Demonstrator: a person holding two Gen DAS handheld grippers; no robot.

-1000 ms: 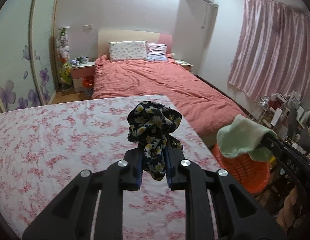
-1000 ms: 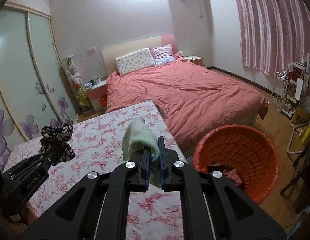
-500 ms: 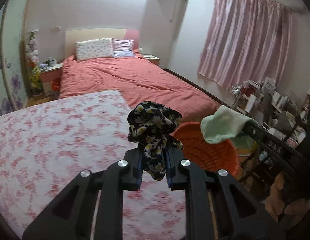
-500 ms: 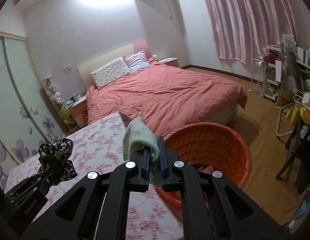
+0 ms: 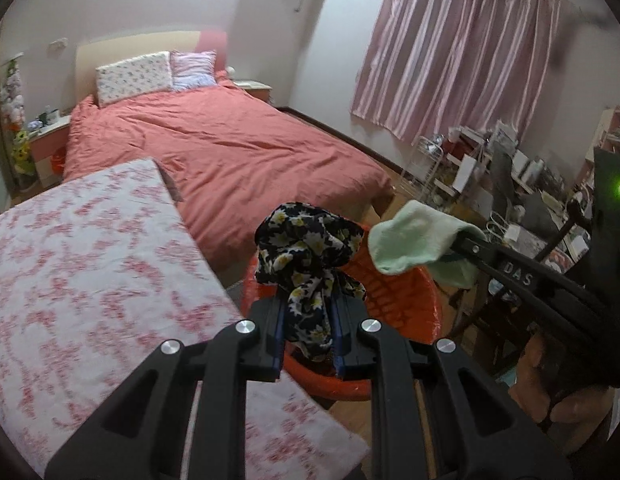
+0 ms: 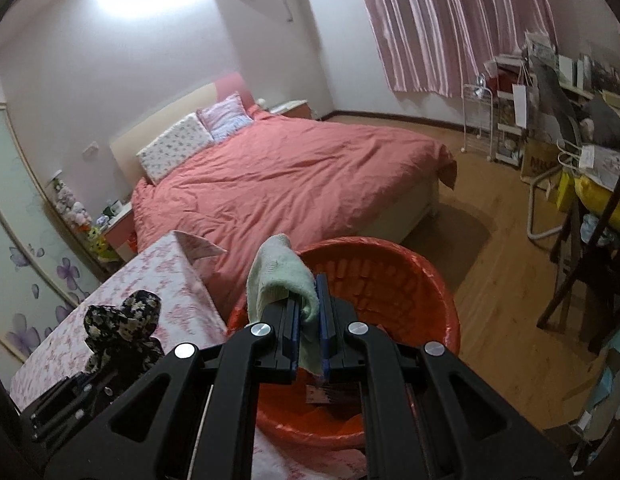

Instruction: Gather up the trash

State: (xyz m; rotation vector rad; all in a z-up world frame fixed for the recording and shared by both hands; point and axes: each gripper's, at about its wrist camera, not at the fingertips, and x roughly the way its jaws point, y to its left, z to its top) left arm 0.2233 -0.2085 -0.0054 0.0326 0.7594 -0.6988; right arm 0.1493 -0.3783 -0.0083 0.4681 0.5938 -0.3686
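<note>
My left gripper (image 5: 308, 320) is shut on a dark floral cloth (image 5: 306, 240), held above the near rim of the orange basket (image 5: 394, 300). My right gripper (image 6: 308, 320) is shut on a pale green cloth (image 6: 278, 276), held over the orange basket (image 6: 390, 280). The green cloth (image 5: 414, 240) and right gripper also show at the right of the left wrist view. The floral cloth (image 6: 122, 328) shows at the lower left of the right wrist view. Some items lie in the basket's bottom.
A table with a pink floral cover (image 5: 82, 280) is on the left, its edge beside the basket. A bed with a red duvet (image 5: 230, 152) lies behind. Cluttered shelves and a chair (image 6: 570, 160) stand at the right on the wooden floor (image 6: 502, 280).
Both grippers have swung right, off the table, with their cloths held. The orange basket is now directly under and in front of both.
</note>
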